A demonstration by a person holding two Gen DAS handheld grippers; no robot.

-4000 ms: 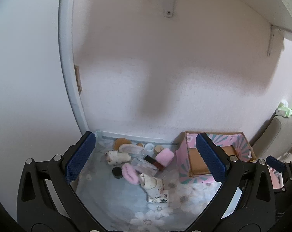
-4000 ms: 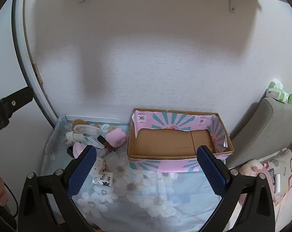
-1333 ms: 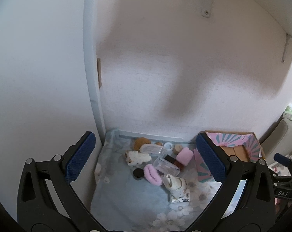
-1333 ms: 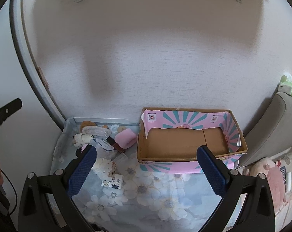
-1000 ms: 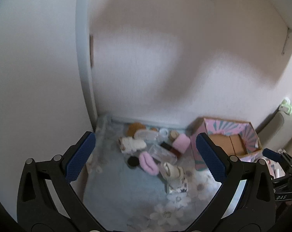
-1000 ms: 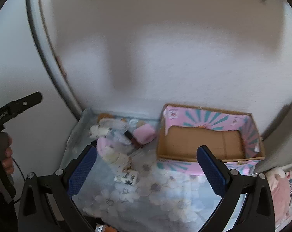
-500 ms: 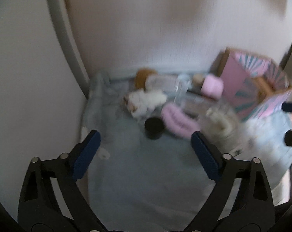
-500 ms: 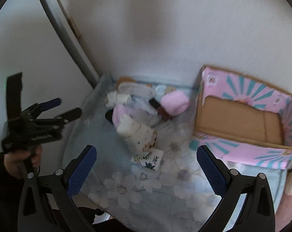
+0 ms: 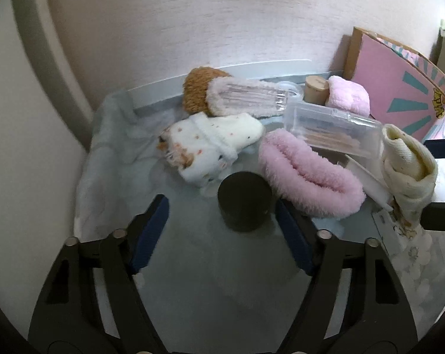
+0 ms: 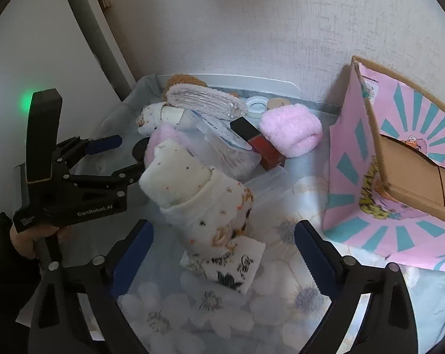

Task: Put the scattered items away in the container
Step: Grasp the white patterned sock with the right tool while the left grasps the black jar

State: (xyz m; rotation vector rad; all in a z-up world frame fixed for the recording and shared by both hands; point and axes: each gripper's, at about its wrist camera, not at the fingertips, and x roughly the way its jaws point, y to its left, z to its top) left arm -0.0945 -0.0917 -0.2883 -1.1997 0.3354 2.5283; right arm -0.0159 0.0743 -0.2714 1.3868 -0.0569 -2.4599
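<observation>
Black and squat, the little round jar stands upright on the cloth-covered worktop, just ahead of the left hand-held gripper, whose jaws are spread wide with nothing between them; the jar sits nearer the right pad than the left. The right hand-held gripper is likewise wide open and empty, and the rolled spotted sock lies in front of its gap, resting partly on a printed card. Everything else is heaped close behind: a fluffy pink band touching or almost touching the jar's right side, a second spotted sock just behind it, a clear plastic case, a pink towel roll and a red bottle. The pink cardboard box waits to the right, apparently with nothing in it yet, so the tidying looks barely begun. To take the jar cleanly, I would shift the left tool slightly right so the jar is centred, push forward until the pads sit on its widest part, and keep the right pad clear of the pink band so no fluff gets pinched in. Hard, smooth sides may slip, so close squarely and low. For the sock, a grip across the thick rolled middle should hold it together and leave the card behind.
</observation>
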